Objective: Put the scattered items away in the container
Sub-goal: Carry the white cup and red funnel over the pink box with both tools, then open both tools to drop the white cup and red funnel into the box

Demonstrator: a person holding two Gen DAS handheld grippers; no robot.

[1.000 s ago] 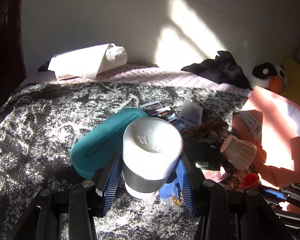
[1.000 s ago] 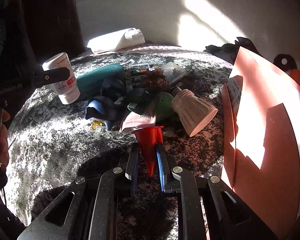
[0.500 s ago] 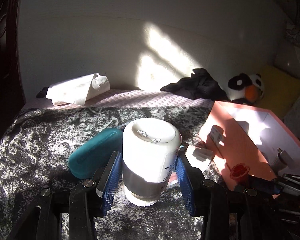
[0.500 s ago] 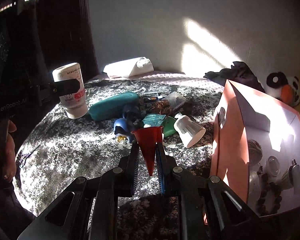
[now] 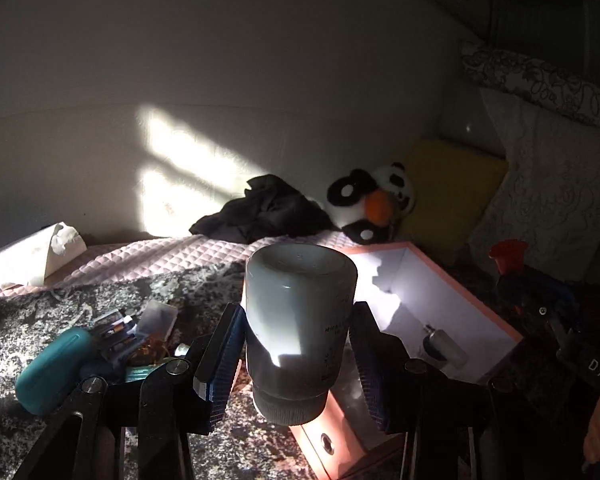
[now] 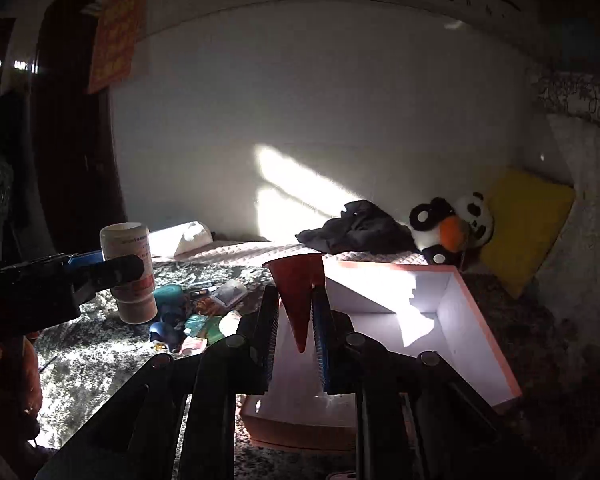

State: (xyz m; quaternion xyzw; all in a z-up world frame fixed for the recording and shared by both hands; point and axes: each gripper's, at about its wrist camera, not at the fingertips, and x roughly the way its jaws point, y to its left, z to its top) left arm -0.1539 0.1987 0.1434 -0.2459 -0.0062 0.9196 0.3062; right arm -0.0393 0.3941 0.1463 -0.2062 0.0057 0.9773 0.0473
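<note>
1. Sunlight falls across a bed [image 5: 40, 316] with a dark mottled cover, set against a pale wall, with a panda plush [image 6: 454, 226] and a yellow cushion [image 6: 526, 222] toward 1 o'clock in the right wrist view.
2. The pink box [image 6: 488, 332] sits open on the bed, white inside, with a small silver bottle [image 5: 444, 342] lying on its floor.
3. The left hand-held gripper [image 5: 296, 364] is clamped on a white bottle [image 5: 300, 320], cap down, held above the box's near corner.
4. The right hand-held gripper [image 6: 296, 336] pinches a red cone [image 6: 296, 292], point down, over the box.
5. At 9 o'clock in the left wrist view, a teal case [image 5: 52, 368] and a clear small box [image 5: 158, 318] lie among scattered clutter.
</note>
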